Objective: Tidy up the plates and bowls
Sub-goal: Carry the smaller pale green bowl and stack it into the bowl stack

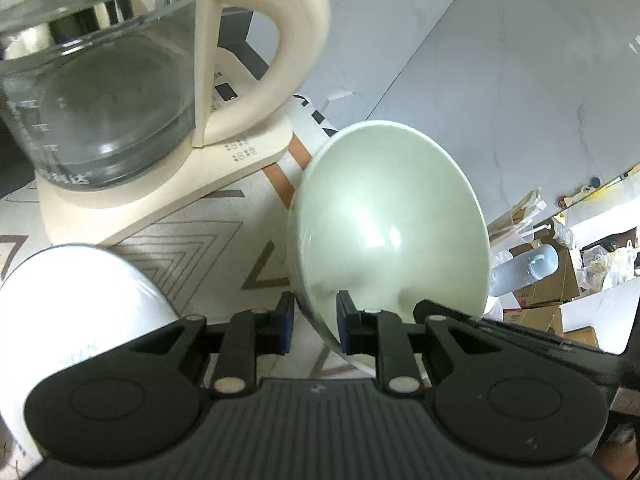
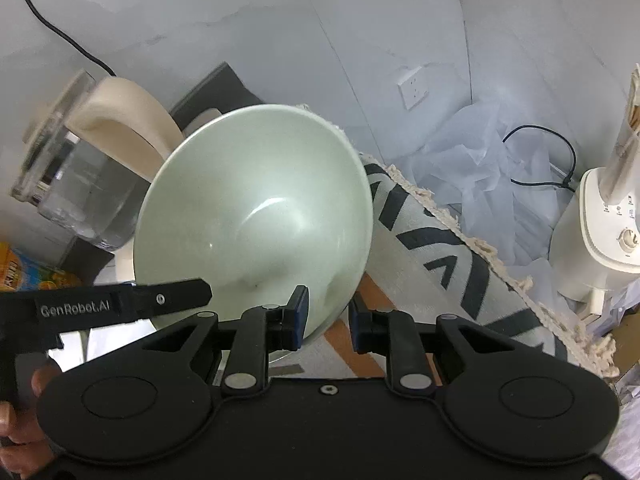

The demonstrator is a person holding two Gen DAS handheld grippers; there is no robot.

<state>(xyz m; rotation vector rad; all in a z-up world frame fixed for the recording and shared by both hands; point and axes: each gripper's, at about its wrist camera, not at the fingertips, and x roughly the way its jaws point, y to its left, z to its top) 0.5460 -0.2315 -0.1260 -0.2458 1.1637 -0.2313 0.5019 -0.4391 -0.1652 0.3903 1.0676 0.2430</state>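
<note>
A pale green bowl is tilted on its side above the patterned cloth, its hollow facing both cameras. My left gripper is shut on its lower rim, one blue pad inside the bowl and one outside. In the right wrist view the same green bowl fills the middle, and my right gripper is shut on its lower right rim. One finger of the left gripper reaches in from the left onto the bowl's lower edge. A white bowl lies upside down at the lower left.
A glass kettle with a cream handle stands on its cream base, close behind the bowls. The patterned cloth has a fringed edge, with a white appliance, crumpled plastic and cables beyond. Cardboard boxes lie on the floor.
</note>
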